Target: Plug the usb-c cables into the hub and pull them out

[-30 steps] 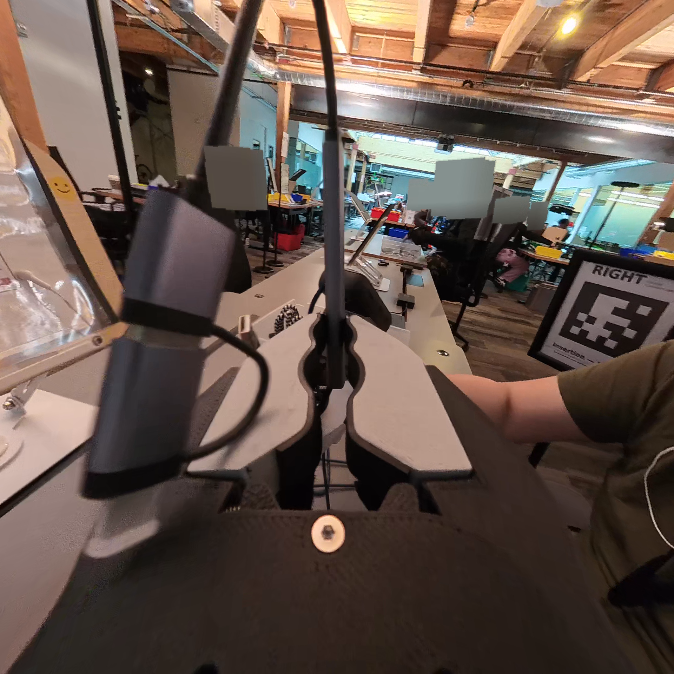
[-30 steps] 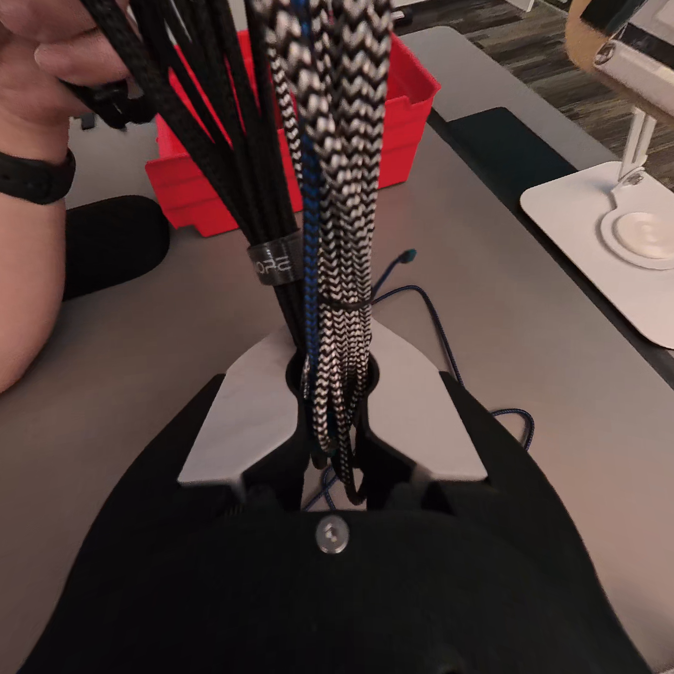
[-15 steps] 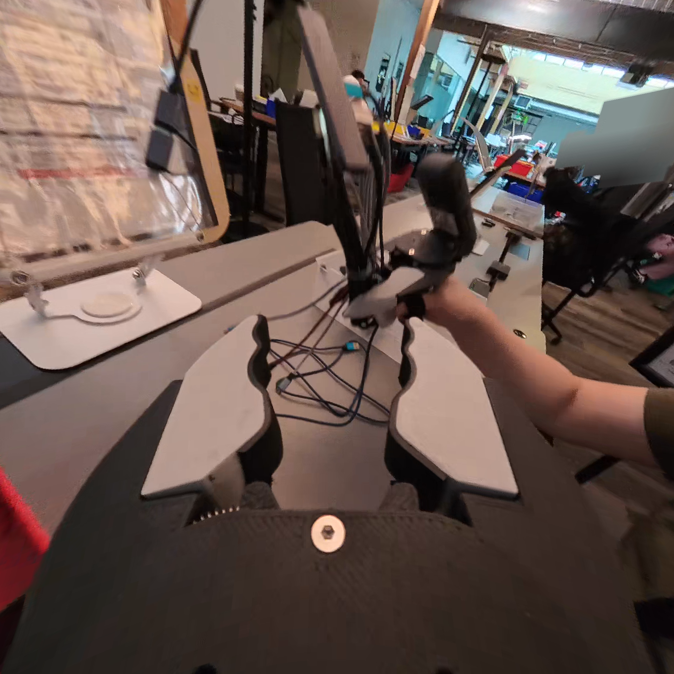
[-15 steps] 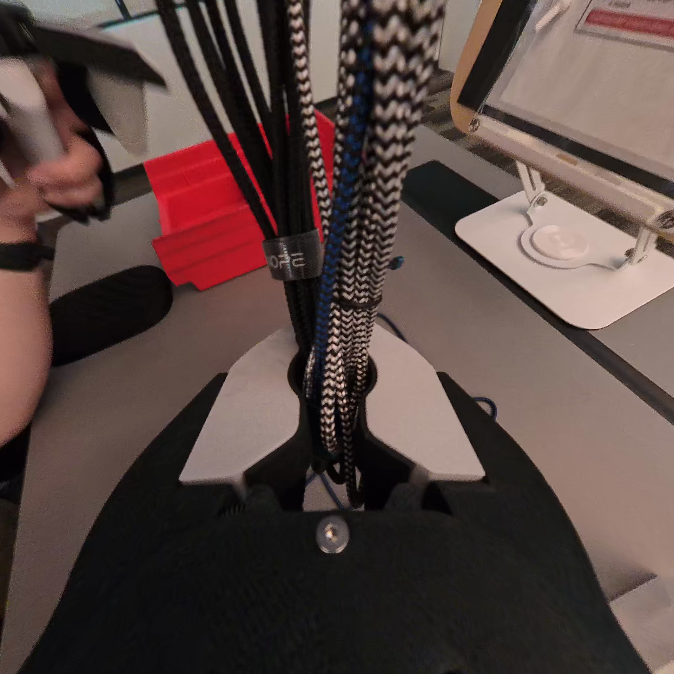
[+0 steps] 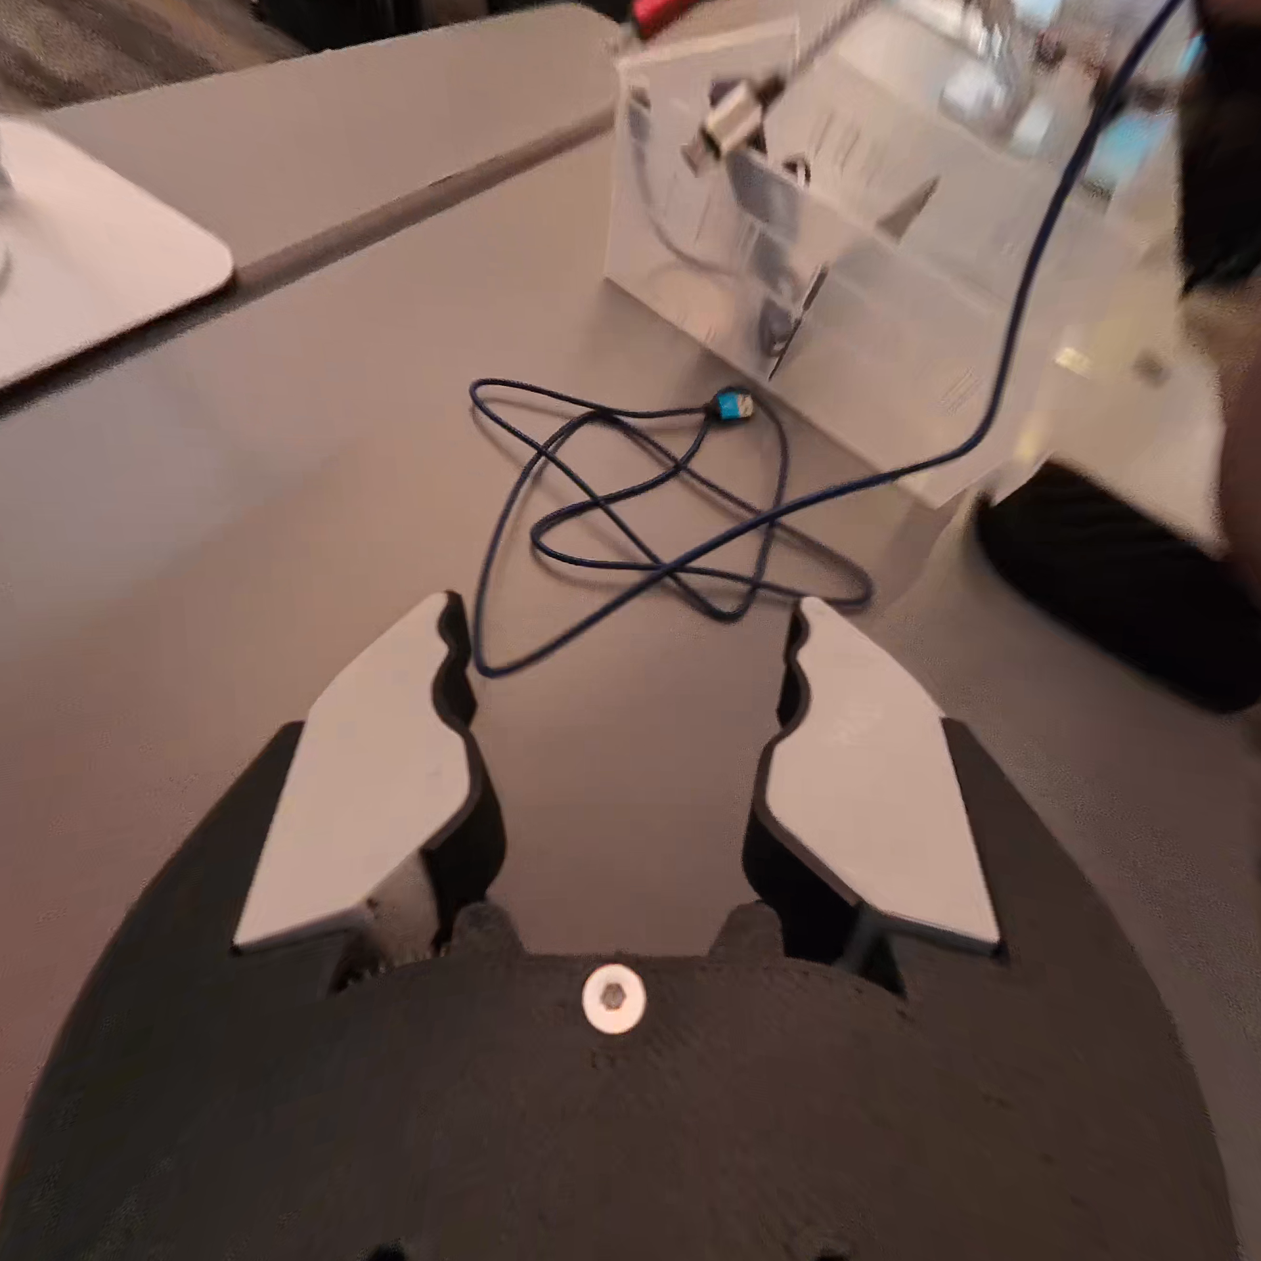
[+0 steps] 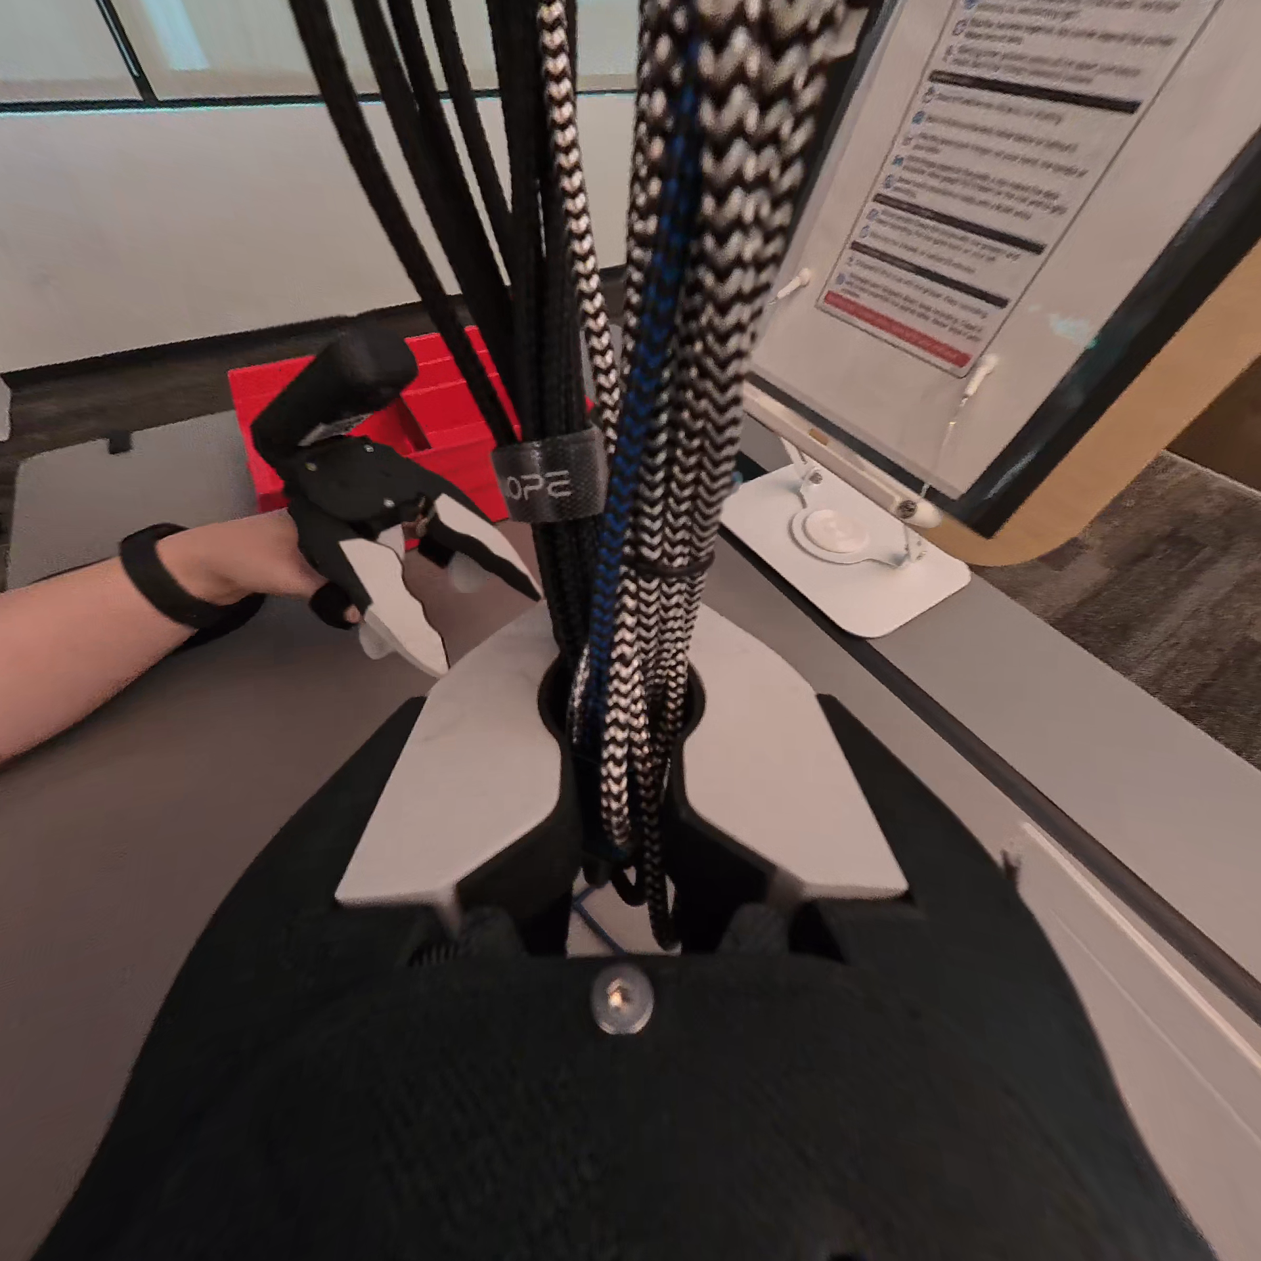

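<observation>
Hovering with left gripper (image 5: 624, 655) wide apart over loose blue cable (image 5: 655, 525) on table (image 5: 273, 477); right gripper (image 6: 624, 703) clamping cable bundle (image 6: 641, 546). Lowering slowly, aiming near teal plug (image 5: 733, 406).

Grey table (image 5: 286, 437) below and ahead of left jaws. Thin blue cable (image 5: 655, 539) in loose loops on it, just beyond jaw tips, bright blue plug (image 5: 733, 406) at far end. Clear box (image 5: 887, 286) farther ahead, right. White stand base (image 5: 89, 252) far left. Black pad (image 5: 1105, 587) right of jaws. Red bin (image 6: 437, 409) ahead-left of right jaws.
</observation>
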`<state>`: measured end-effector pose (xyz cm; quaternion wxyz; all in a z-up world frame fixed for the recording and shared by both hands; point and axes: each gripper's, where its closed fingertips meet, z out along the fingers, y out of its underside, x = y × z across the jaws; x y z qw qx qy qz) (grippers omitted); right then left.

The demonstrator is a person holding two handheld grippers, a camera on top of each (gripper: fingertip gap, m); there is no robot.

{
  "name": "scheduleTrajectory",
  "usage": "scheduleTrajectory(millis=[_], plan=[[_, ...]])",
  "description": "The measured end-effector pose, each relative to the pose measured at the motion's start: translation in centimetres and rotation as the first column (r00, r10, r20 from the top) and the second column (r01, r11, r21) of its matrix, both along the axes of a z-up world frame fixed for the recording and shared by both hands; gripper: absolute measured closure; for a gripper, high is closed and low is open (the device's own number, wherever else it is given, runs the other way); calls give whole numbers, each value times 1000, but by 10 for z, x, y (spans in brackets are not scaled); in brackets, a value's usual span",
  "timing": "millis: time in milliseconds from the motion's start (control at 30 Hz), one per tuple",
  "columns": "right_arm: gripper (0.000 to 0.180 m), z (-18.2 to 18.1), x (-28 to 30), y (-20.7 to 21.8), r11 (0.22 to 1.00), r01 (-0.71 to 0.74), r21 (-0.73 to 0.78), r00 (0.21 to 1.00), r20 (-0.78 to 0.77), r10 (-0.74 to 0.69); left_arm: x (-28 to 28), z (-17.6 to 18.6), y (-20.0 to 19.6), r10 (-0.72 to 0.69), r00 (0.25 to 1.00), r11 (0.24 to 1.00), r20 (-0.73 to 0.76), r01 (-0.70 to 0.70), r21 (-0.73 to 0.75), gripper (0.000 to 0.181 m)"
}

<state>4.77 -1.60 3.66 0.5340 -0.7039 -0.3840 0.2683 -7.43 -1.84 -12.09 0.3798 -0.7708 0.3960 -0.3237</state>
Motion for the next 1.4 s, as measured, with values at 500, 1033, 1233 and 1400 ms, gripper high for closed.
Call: scheduleTrajectory(millis=[500,1033,1233,1400], plan=[[157,-5,59,17,999,26,-29,999,-32,-27,112,-92,33,-435,770,881,-467,471,-45,61],[157,-10,88,32,996,87,-16,993,-74,-88,122,-44,28,-414,878,907,-238,421,-26,175],[156,12,103,29,987,160,27,983,-91,-157,125,47,25,-387,913,909,-127,401,114,177],[157,67,137,29,974,211,83,974,-104,-202,152,146,30,-392,917,889,-70,397,229,177]])
